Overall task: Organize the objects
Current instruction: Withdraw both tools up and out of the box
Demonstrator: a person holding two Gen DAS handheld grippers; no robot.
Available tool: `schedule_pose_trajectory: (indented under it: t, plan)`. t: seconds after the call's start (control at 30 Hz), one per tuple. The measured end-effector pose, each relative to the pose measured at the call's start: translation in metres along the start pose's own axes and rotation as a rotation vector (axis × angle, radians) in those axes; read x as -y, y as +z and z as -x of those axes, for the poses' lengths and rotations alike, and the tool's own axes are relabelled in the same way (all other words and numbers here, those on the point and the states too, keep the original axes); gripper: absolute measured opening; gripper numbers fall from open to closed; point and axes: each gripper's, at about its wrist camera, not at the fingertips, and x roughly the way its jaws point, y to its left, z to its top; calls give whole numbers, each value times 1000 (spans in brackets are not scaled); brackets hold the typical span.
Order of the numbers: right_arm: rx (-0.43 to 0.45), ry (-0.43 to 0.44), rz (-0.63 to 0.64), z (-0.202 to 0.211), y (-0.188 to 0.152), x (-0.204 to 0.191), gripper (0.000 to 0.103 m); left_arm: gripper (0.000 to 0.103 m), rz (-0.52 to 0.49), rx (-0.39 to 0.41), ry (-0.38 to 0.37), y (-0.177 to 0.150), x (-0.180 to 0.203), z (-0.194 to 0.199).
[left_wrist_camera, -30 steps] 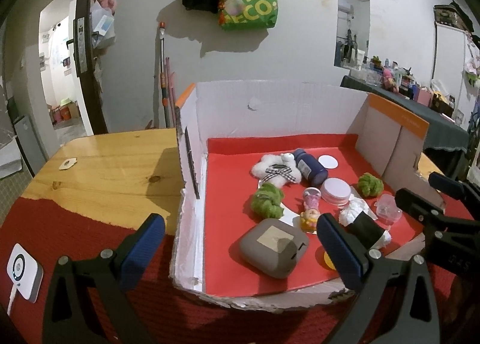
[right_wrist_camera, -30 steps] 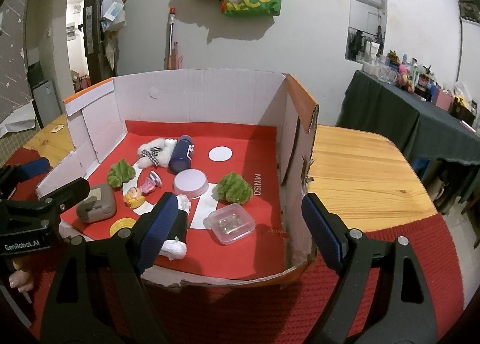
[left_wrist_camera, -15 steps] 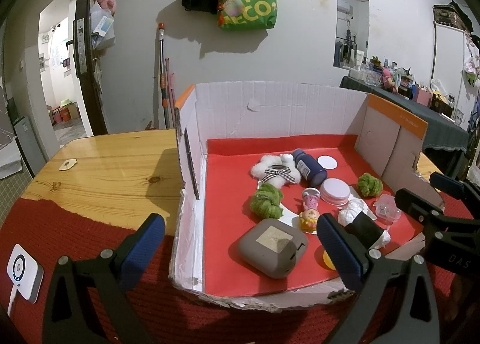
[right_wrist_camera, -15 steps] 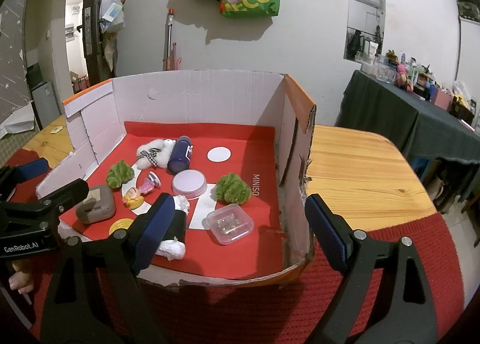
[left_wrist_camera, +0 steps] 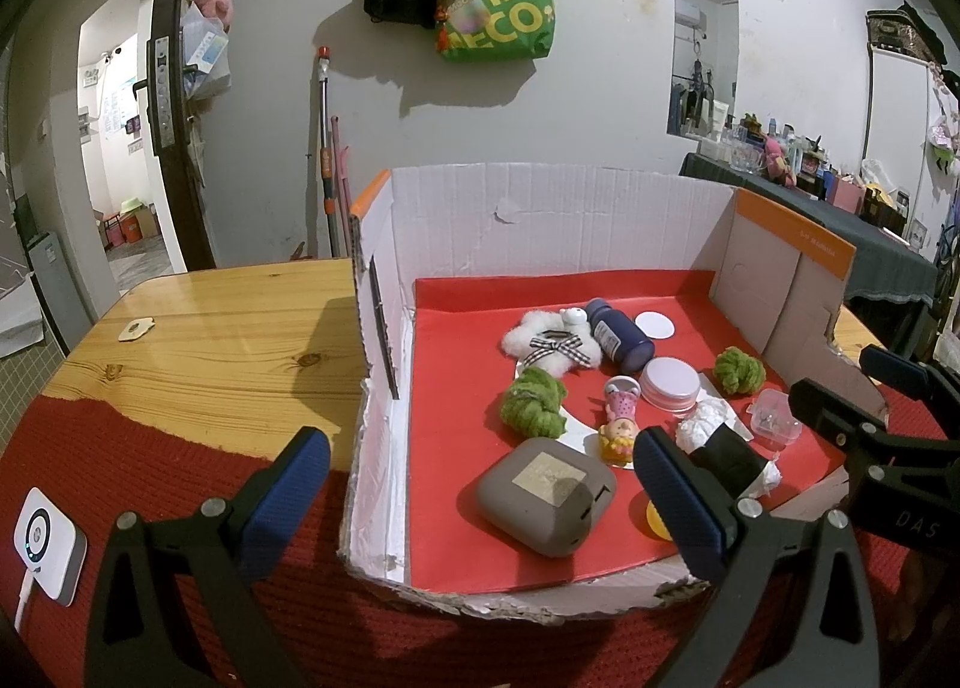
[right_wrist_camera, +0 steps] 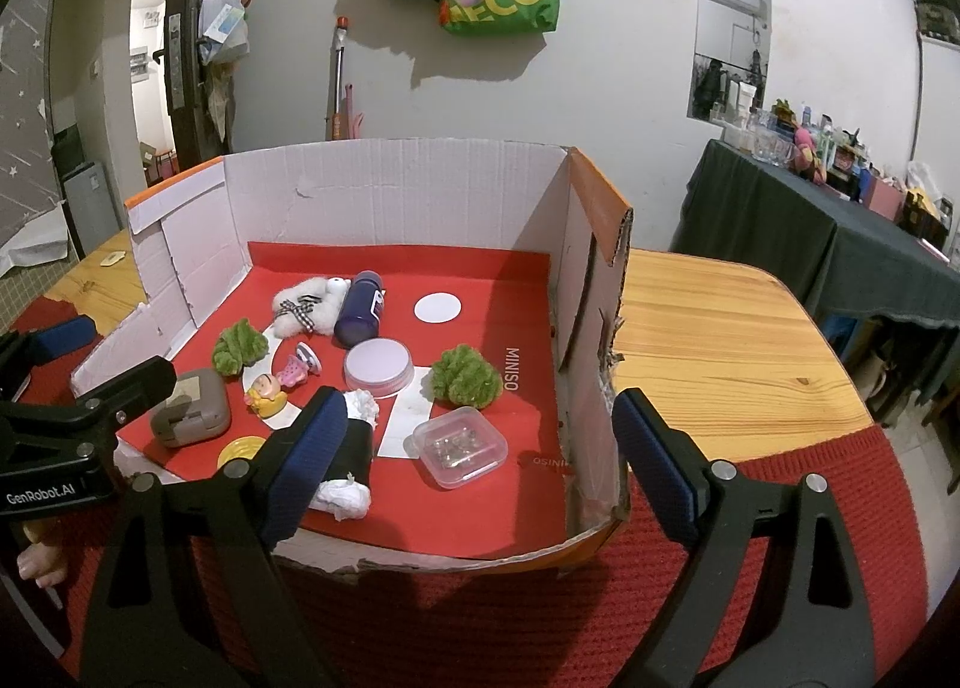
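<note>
Two green fuzzy clumps sit among the clutter in the cardboard box [left_wrist_camera: 558, 202]: one green clump [left_wrist_camera: 534, 401] at centre frame in the left wrist view, the other green clump [left_wrist_camera: 739, 369] to its right, near the box's right wall. Between them lie a white plush toy [left_wrist_camera: 552, 341] with a checked bow, a dark blue bottle [left_wrist_camera: 618, 332] on its side touching the plush, a round lilac tin [left_wrist_camera: 670, 384] and a small pink doll [left_wrist_camera: 619, 418] lying just left of the tin. Below the first clump, toward the lower middle of the frame, rests a grey case [left_wrist_camera: 546, 495]. Right of it, a black roll [left_wrist_camera: 729, 460] stuffed with white paper lies partly behind the left gripper's right finger, and a clear plastic box [left_wrist_camera: 776, 422] sits near the box's torn front corner. A white disc [left_wrist_camera: 655, 324] lies flat on the red lining behind the bottle. In the right wrist view the same clear plastic box appears at centre, below the right-hand green clump. The left gripper [left_wrist_camera: 480, 493] hovers in front of the box with its jaws spread wide and nothing between them; the right gripper [right_wrist_camera: 477, 448] is likewise released, its fingers straddling the box's front right corner without touching anything inside. The box stands on a wooden table [left_wrist_camera: 228, 328] partly covered by a red cloth [left_wrist_camera: 150, 466]. A white charger puck [left_wrist_camera: 48, 544] lies at the lower left, and a green tote bag [left_wrist_camera: 498, 10] hangs on the wall at upper centre.
</note>
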Motion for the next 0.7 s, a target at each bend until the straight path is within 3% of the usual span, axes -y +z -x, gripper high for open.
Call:
schedule_pose_trajectory:
  t: [0.7]
  plan:
    - [-13, 27, -11, 2, 3, 0, 91, 103, -7, 20, 4, 5, 4, 11]
